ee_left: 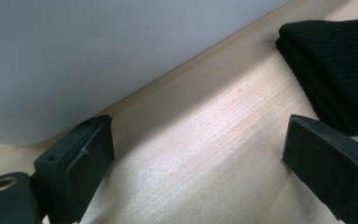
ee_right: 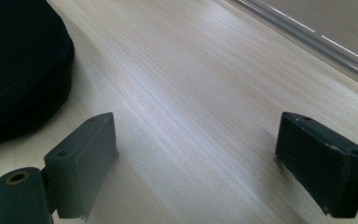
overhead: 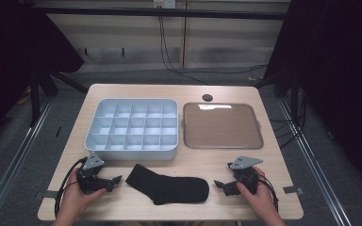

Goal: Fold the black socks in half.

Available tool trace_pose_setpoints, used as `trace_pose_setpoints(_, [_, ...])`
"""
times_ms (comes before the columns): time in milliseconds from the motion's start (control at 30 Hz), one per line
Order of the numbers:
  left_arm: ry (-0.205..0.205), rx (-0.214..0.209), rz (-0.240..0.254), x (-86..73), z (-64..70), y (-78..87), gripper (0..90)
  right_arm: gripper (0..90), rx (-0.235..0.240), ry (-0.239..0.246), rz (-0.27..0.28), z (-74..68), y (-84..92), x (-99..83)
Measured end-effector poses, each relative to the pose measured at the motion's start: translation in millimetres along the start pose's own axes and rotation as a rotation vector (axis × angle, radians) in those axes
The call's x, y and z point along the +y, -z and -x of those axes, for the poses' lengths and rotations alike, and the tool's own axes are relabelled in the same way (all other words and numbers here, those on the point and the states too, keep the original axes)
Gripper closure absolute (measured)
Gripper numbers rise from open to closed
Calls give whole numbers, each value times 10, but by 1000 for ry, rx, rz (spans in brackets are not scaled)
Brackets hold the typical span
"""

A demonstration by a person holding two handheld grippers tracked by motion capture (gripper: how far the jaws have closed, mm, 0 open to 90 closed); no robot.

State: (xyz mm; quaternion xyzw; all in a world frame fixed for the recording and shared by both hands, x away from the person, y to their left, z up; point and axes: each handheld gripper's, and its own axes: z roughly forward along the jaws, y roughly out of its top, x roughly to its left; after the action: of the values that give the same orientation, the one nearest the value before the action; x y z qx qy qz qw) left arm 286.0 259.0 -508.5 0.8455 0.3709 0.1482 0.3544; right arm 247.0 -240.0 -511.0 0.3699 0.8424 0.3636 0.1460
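Note:
A black sock (overhead: 168,187) lies flat near the table's front edge, between the two grippers. My left gripper (overhead: 115,181) rests on the table just left of the sock's cuff, held by a hand, and stands open with only bare wood between its jaws; the cuff (ee_left: 335,74) lies past the right jaw. On the other side, my right gripper (overhead: 219,184) sits on the table just right of the sock's toe, open as well, with nothing between its jaws. The toe end (ee_right: 18,70) lies off its left jaw.
A pale grey compartment tray (overhead: 133,128) stands behind the sock at the left, its wall (ee_left: 98,51) close to my left gripper. A brown flat tray (overhead: 222,125) lies to its right, its rim (ee_right: 307,42) beyond my right gripper. A dark round hole (overhead: 207,97) marks the table's back.

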Motion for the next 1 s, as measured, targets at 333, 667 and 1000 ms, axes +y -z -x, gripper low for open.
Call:
trace_pose_setpoints(333, [0,0,-3,2,2,-2,75,119,0,0,0,0,0,0])
trace_pose_setpoints(667, [-1,3,-5,14,-1,-15,66,119,-16,-14,0,-29,5,-3])
trace_pose_setpoints(1000, [3,2,-4,19,2,-25,55,120,-14,-12,1,-31,6,-6])
